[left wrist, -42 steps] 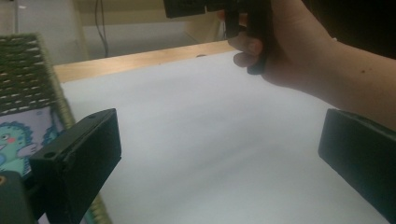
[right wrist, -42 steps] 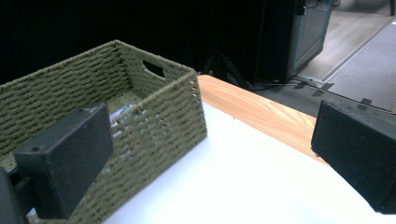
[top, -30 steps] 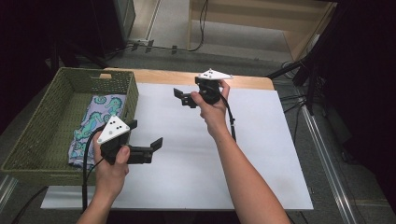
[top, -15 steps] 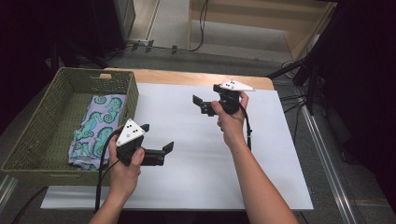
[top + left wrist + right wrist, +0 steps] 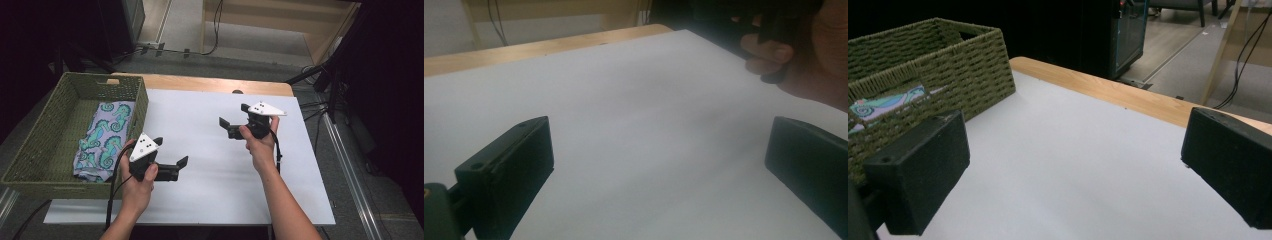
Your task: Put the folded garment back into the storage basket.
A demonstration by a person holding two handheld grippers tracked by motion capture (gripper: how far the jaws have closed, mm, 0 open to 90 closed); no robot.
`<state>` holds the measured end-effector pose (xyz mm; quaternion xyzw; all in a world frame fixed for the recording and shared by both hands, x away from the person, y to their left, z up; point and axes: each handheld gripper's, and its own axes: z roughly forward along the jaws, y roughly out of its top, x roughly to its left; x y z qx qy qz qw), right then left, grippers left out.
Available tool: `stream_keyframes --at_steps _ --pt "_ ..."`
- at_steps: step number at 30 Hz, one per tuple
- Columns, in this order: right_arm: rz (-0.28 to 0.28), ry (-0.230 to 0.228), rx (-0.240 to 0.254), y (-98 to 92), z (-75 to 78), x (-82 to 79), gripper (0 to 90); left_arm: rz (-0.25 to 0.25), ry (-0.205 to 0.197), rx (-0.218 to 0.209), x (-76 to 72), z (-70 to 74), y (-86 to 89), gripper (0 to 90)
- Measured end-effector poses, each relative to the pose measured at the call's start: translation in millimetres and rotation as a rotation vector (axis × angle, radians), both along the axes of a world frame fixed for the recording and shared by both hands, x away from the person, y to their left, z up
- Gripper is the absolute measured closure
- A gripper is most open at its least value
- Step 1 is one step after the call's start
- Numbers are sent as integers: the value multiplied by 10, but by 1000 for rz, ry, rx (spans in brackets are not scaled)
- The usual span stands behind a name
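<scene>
High view, folded lilac seahorse-print cloth (image 5: 102,140) lying in green wicker basket (image 5: 35,145), both grippers' jaws spread, empty

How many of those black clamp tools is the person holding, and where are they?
2. The left gripper hangs above the white sheet near the green basket; the right gripper hangs over the sheet's middle. Both have their fingers apart and hold nothing.
</scene>
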<state>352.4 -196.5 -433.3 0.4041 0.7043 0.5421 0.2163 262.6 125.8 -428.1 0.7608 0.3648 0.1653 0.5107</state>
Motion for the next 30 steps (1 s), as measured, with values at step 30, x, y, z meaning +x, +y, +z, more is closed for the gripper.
stream_keyframes --at_steps 30 --pt "-97 13 -4 -778 -543 -826 0 -37 -22 34 -127 -490 15 0"
